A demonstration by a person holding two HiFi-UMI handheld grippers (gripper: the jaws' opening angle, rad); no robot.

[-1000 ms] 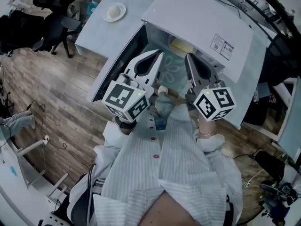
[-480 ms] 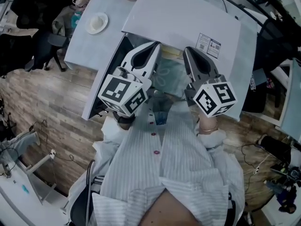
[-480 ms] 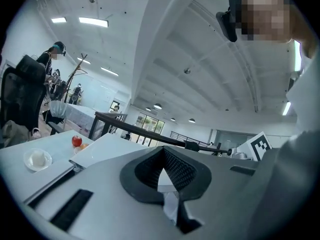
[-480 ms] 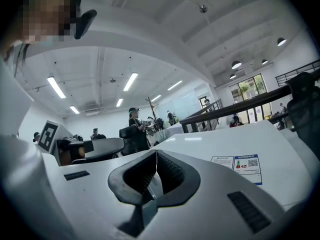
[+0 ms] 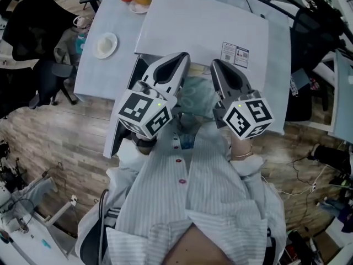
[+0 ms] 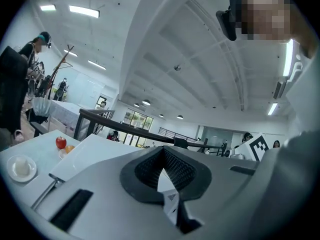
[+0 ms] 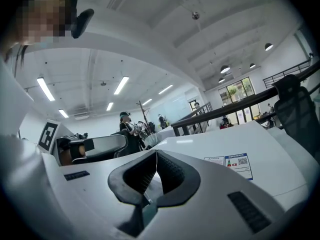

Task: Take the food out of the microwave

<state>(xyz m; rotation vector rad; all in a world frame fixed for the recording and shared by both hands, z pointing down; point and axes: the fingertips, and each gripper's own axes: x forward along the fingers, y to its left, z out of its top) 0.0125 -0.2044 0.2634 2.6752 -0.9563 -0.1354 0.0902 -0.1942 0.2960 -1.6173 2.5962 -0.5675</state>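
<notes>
A: Let us begin at the left claw (image 6: 163, 149). We are seeing its two jaws pressed together at the tips, and nothing is lying between them.

B: The right claw (image 7: 156, 152) is showing the same: closed and carrying nothing. We are holding both of them almost level, side by side, just in front of the microwave (image 5: 204, 26).

A: What is showing between them, please?

B: A pale green surface (image 5: 196, 95) with a flower pattern is showing there, under the front edge of the microwave. We are not able to tell if it is a plate or the turning tray.

A: And what is changing against one second ago?

B: Then we were looking into the cavity, and a yellowish piece of food was showing at the back. Now the white top of the microwave is covering that place, so the food is not showing in any view. The tips of the claws are now reaching the front edge of that top, and they are staying closed.

A: So we are judging that the food is still waiting inside?

B: Yes. The door (image 5: 113, 142) is standing open at the left, near the worktop (image 5: 102, 70), so the way is free. But we are taking nothing out yet. We are thinking the claws are needing to open first and go lower, into the cavity.
</notes>
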